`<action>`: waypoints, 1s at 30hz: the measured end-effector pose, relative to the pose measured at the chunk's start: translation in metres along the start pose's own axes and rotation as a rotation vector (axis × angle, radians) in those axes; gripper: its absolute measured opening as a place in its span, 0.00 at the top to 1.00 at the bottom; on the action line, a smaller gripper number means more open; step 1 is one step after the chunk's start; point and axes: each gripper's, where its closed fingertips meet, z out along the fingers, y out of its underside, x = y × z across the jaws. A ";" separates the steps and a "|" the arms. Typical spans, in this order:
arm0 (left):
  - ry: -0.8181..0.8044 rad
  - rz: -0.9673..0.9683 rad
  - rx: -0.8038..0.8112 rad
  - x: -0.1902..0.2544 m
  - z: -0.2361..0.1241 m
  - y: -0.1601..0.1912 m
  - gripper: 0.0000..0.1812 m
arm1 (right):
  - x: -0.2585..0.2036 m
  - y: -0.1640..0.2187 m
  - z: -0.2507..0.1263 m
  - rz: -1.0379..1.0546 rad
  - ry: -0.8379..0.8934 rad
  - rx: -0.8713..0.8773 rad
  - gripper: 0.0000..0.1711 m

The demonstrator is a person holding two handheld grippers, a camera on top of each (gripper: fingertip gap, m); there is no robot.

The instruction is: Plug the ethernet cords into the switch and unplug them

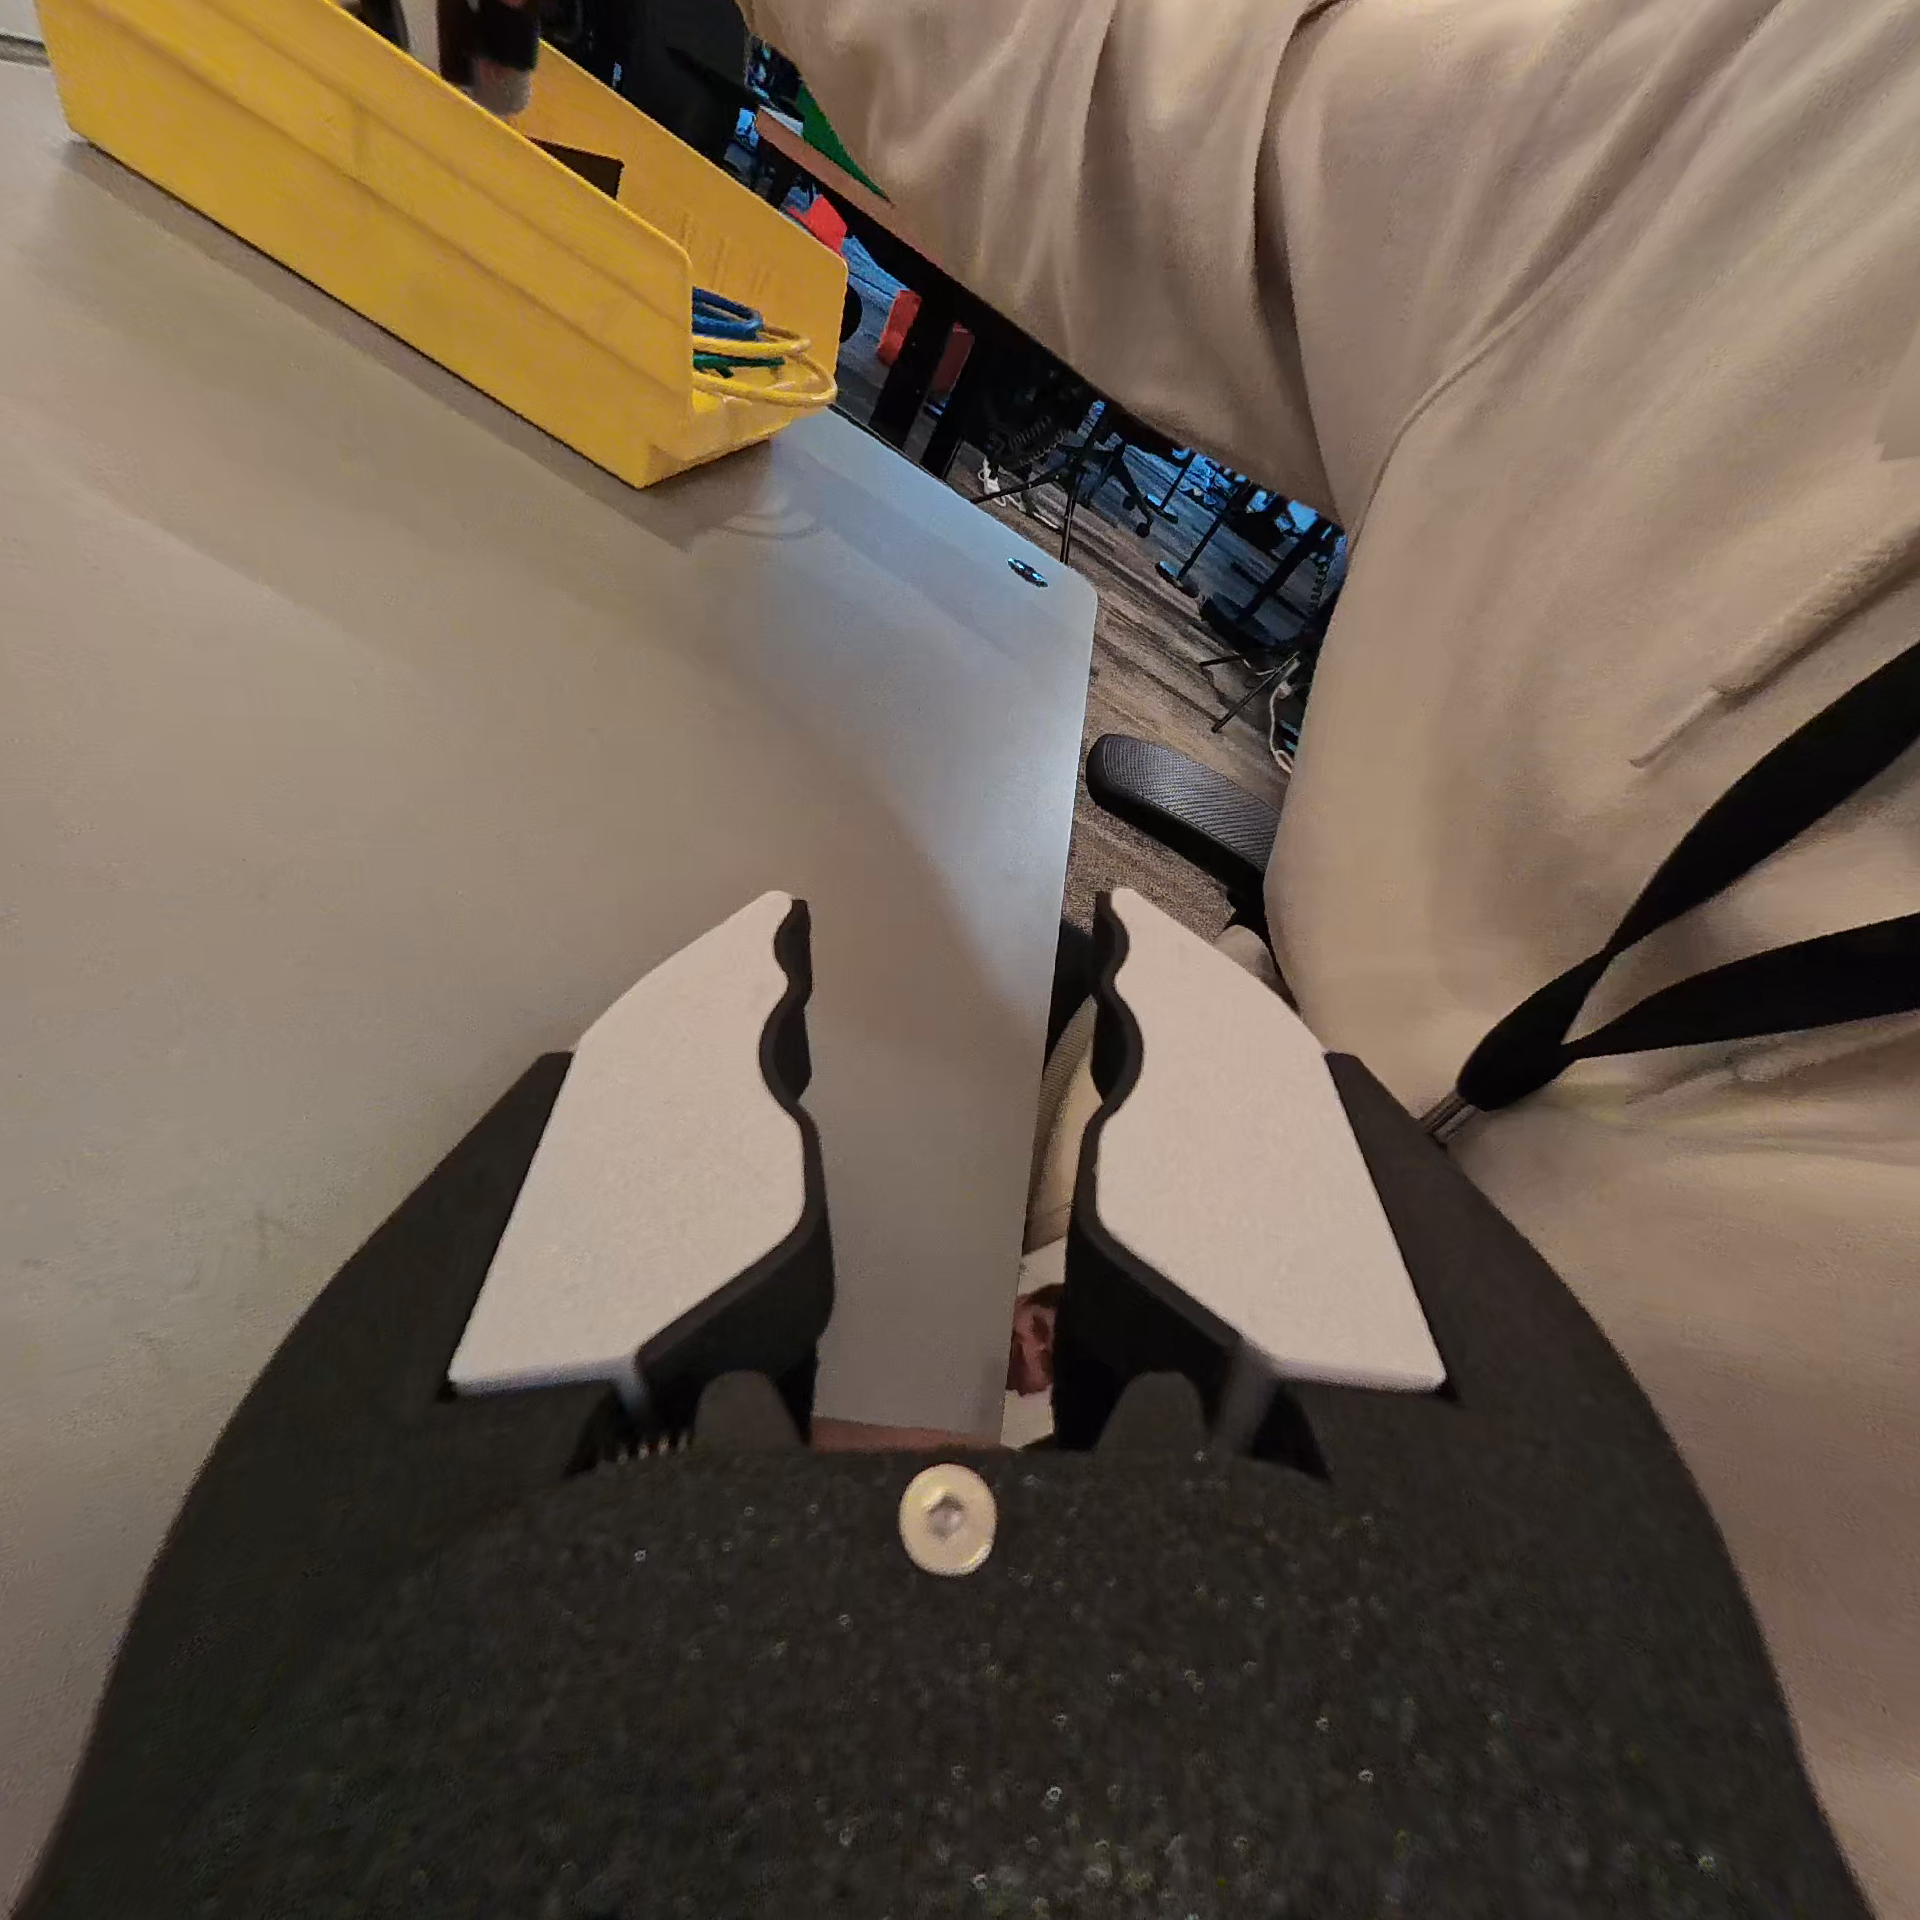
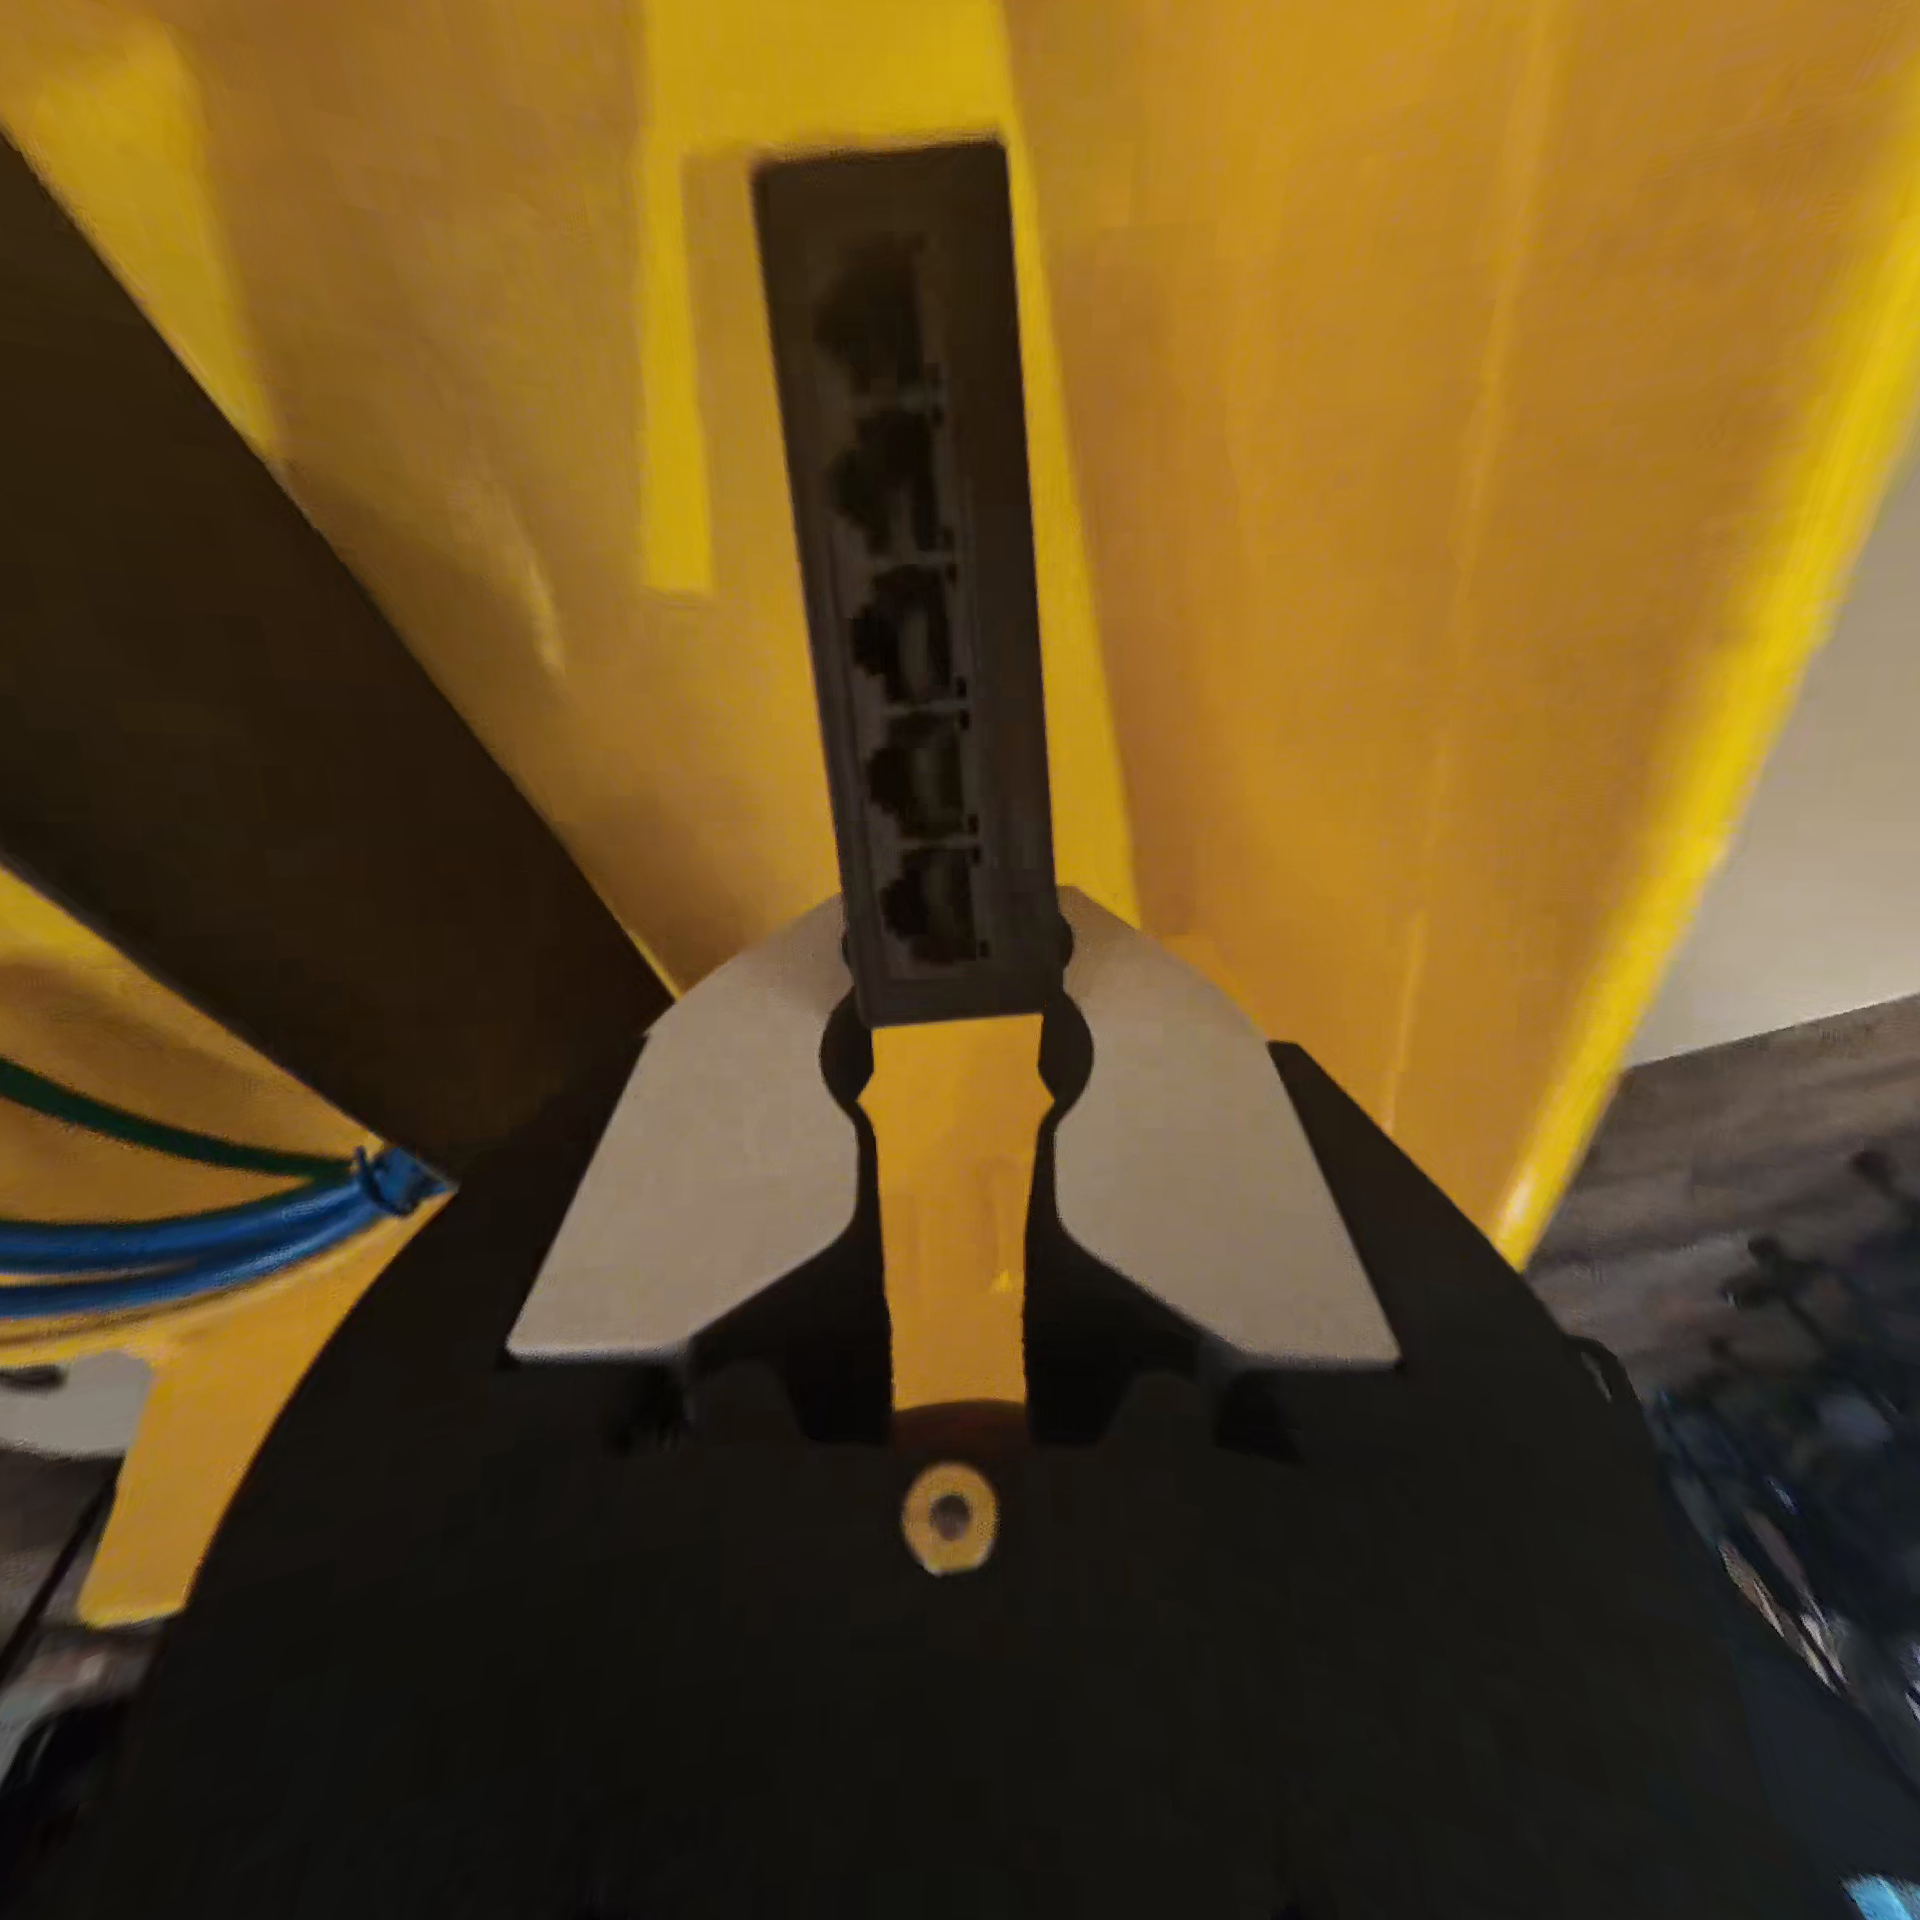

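Note:
In the right wrist view, my right gripper is shut on the near end of a dark grey ethernet switch. The switch stands on end inside a yellow bin, its row of several empty ports facing me. Blue and green ethernet cords lie at the lower left of the bin. In the left wrist view, my left gripper is open and empty, above the table's near edge. The yellow bin sits far left on the table, with blue, green and yellow cords showing at its open end.
A person in a beige top with a black strap fills the right of the left wrist view. A black chair armrest and carpet floor lie beyond the table edge. A dark board leans across the bin's left.

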 end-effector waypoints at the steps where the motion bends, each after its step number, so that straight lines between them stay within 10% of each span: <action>1: 0.000 -0.001 -0.001 0.000 -0.001 0.000 0.72 | -0.004 0.006 0.006 -0.008 -0.021 -0.053 0.84; 4: -0.031 0.014 -0.015 -0.005 -0.004 0.002 0.72 | -0.010 0.014 0.021 -0.024 -0.047 -0.133 0.93; 10: -0.137 0.056 -0.012 -0.019 -0.014 -0.001 0.72 | -0.005 0.017 -0.002 0.081 0.055 -0.048 0.80; 20: -0.893 0.033 0.099 -0.098 -0.138 -0.007 0.76 | -0.159 0.013 -0.166 0.815 0.344 1.095 0.82; 24: -1.253 -0.067 0.122 -0.112 -0.206 0.015 0.82 | -0.240 -0.004 -0.131 1.117 0.295 1.405 0.76; 30: -1.121 -0.183 0.231 -0.102 -0.219 0.026 0.77 | -0.295 -0.008 -0.094 1.111 0.520 1.322 0.74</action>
